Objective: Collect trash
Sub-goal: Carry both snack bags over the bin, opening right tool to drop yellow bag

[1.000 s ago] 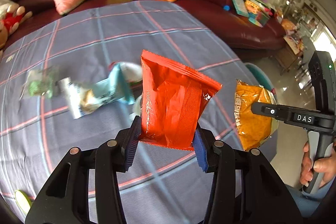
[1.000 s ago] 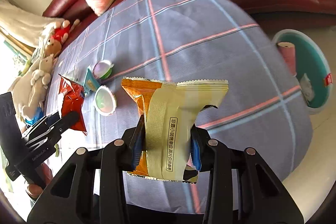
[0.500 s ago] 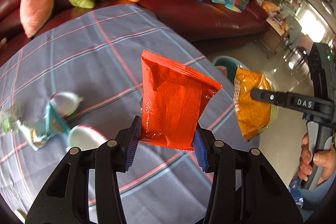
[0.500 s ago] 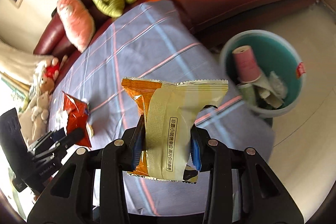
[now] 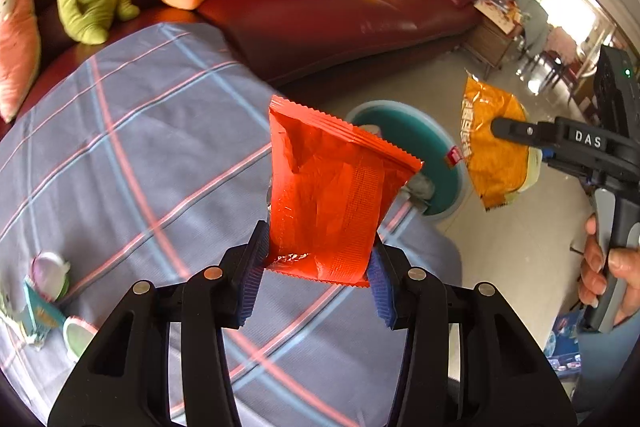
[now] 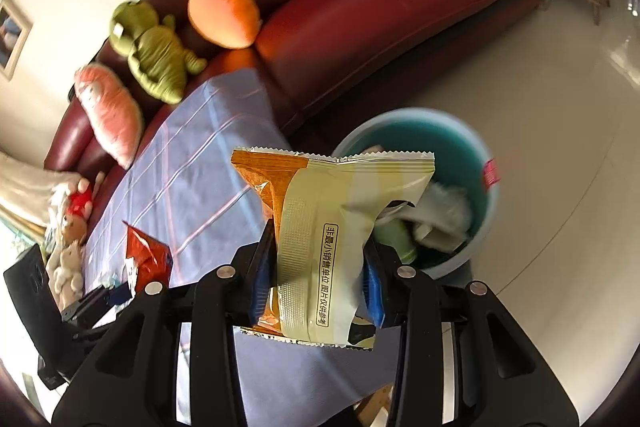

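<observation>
Both hands have swung right off the middle of the table [image 5: 132, 131] since a second ago, so the teal bin [image 6: 486, 223] on the floor, then at the view's edge, now sits just beyond the wrappers. Clenched on the lower end of the red wrapper [image 5: 328, 203], the left gripper [image 5: 316, 277] holds it upright, long axis vertical, crimped top edge flaring up over the table's right corner. Likewise the right gripper [image 6: 316, 287] grasps the orange-and-cream wrapper [image 6: 324, 239] by its lower half, standing on end with the serrated seam on top, in front of the bin's near rim. Two small cups and a teal packet [image 5: 38, 311] remain at the table's left.
</observation>
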### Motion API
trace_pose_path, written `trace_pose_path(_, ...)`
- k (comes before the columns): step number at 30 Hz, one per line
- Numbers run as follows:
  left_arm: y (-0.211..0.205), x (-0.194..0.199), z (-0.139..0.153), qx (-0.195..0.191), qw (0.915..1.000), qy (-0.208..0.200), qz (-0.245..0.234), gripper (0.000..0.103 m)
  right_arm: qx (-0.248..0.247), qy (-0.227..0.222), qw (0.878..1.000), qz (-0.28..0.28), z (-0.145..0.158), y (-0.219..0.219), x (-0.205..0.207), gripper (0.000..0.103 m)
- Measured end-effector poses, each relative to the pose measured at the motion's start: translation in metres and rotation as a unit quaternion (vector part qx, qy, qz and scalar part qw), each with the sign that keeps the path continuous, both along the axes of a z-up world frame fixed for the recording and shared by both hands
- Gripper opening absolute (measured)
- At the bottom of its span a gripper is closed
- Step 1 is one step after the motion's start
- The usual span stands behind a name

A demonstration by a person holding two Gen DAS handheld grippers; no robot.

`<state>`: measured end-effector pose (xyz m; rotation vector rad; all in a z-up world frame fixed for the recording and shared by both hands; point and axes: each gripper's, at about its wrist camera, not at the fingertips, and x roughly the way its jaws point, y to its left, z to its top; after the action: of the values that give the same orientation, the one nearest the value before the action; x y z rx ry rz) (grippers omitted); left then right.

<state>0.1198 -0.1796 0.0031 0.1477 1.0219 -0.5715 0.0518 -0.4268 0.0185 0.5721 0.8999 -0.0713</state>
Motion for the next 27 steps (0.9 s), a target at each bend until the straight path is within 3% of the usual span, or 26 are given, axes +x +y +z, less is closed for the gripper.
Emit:
trace_pose_path(7, -0.041, 0.02, -0.008, -0.002, 0.9997, 0.015, -0.018, 0.048, -0.001, 0.015, 1.0, -0.025, -0.011, -0.04, 0.011, 0.039)
trace_pose_path(20, -0.095, 0.046, -0.03, 0.002, 0.9983, 0.044, -0.039, 0.048, -0.003, 0.06, 0.998, -0.034, -0.045, -0.072, 0.034, 0.044)
trace_pose_path(24, -0.104, 0.05, -0.035, -0.001, 0.9979, 0.053, -0.039, 0.048, 0.003, 0.074, 0.997, -0.03, -0.054, -0.075, 0.043, 0.064)
trace_pose_path(27, -0.106, 0.053, -0.04, -0.003, 0.9975, 0.06, -0.036, 0.048, 0.007, 0.084, 0.996, -0.026, -0.06, -0.077, 0.046, 0.066)
